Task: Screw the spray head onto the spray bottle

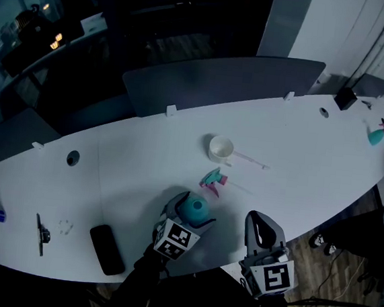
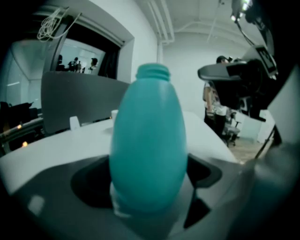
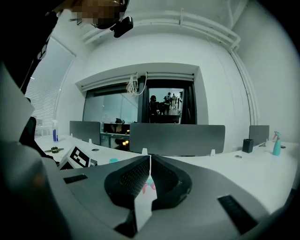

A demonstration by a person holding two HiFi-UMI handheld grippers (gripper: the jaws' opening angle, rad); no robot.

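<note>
Clenched empty at the table's [image 1: 142, 178] front edge, right gripper [image 1: 259, 221] faces the spray head [image 1: 213, 180] lying ahead; left gripper [image 1: 188, 208] grasps the spray bottle [image 1: 197, 213].

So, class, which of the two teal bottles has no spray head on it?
The teal bottle held in the left gripper: its threaded neck is bare. The far bottle, off to the right, wears its spray head.

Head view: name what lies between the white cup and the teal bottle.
The spray head lies between cup and bottle, shown in the head view.
</note>
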